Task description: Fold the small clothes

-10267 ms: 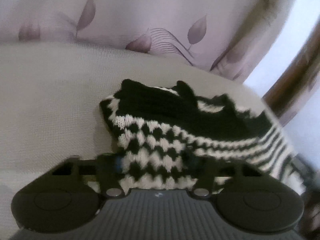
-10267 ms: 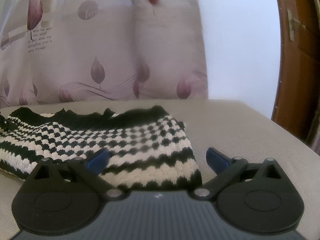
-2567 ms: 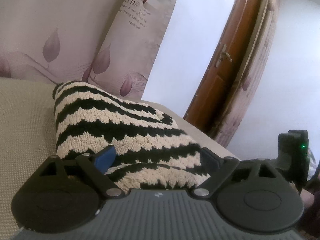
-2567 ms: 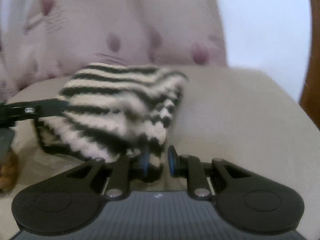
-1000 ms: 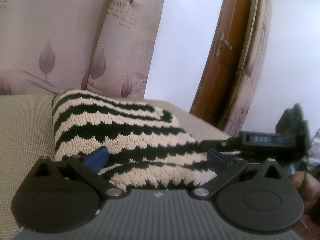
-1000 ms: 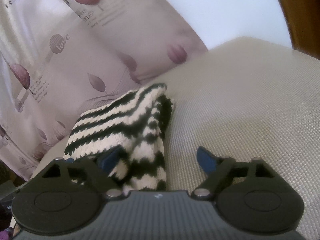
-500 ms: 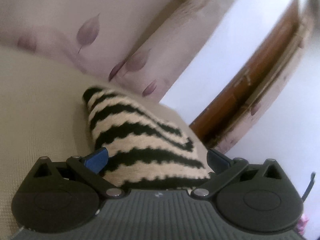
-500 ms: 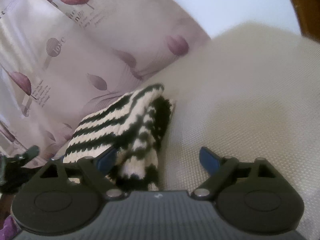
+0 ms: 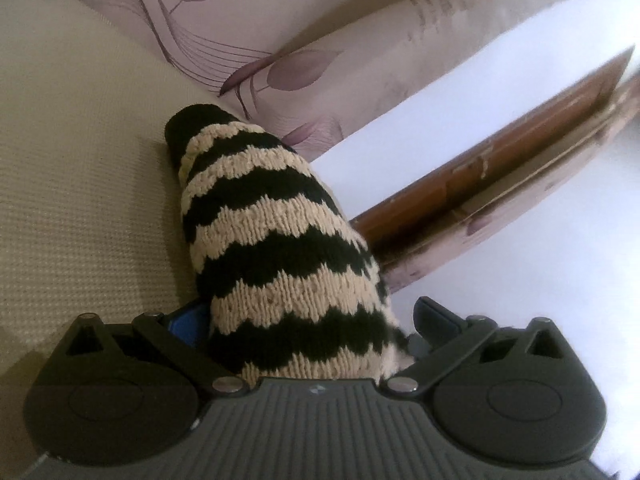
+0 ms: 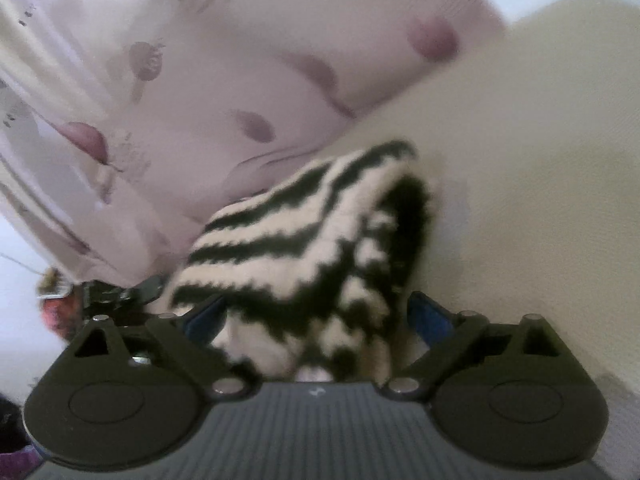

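A folded knit garment (image 9: 272, 220) with black and cream zigzag stripes lies on a beige textured surface (image 9: 80, 160). My left gripper (image 9: 308, 312) is tilted, and its jaws stand wide on either side of the garment's near end. The blue left pad (image 9: 186, 320) sits right beside the knit. In the blurred right wrist view the garment (image 10: 304, 232) shows its folded edge. My right gripper (image 10: 314, 308) straddles that near end with its jaws opening. Neither of its pads presses on the knit.
A pale curtain with purple leaves (image 9: 320, 40) hangs behind the surface, and it also appears in the right wrist view (image 10: 160, 80). A brown wooden door frame (image 9: 500, 152) and a white wall lie beyond the garment. Bare beige surface (image 10: 540, 160) stretches to the right.
The left wrist view has rolled, so the room now looks tilted, and the garment reaches deeper between the left jaws. The right gripper has closed in on the garment with its jaws spread wider.
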`<state>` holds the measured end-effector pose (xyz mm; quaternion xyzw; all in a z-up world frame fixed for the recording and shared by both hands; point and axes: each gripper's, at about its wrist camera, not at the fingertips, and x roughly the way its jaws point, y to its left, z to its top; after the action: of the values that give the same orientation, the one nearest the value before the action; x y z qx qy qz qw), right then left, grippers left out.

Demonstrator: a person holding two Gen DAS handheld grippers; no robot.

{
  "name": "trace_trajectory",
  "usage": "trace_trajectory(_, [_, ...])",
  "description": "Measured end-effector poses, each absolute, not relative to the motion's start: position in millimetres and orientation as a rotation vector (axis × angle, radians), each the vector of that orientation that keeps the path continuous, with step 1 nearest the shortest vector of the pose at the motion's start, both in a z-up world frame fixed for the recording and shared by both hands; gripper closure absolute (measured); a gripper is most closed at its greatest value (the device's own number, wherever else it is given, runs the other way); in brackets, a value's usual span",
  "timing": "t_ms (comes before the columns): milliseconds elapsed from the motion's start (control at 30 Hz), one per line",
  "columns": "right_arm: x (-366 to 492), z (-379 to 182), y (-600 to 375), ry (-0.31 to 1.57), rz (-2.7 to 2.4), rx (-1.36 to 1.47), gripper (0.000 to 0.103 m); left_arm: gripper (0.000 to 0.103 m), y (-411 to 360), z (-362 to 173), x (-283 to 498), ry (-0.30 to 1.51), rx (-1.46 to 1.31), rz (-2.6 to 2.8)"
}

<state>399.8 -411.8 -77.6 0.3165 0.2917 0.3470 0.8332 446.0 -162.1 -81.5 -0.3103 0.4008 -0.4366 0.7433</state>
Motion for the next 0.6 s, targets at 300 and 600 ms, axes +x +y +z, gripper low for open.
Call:
trace_trajectory(300, [406.4,-73.1,-394.4,0.614,0.757,0.629,0.000,0.000,-165.0,-80.6,443.2,0.871,-0.611,-0.990])
trace_trajectory(600, [406.8,-79.8,-390.8,0.639,0.739,0.599,0.031,0.000,-174.6,-81.0,438.5,0.873,-0.492,-0.986])
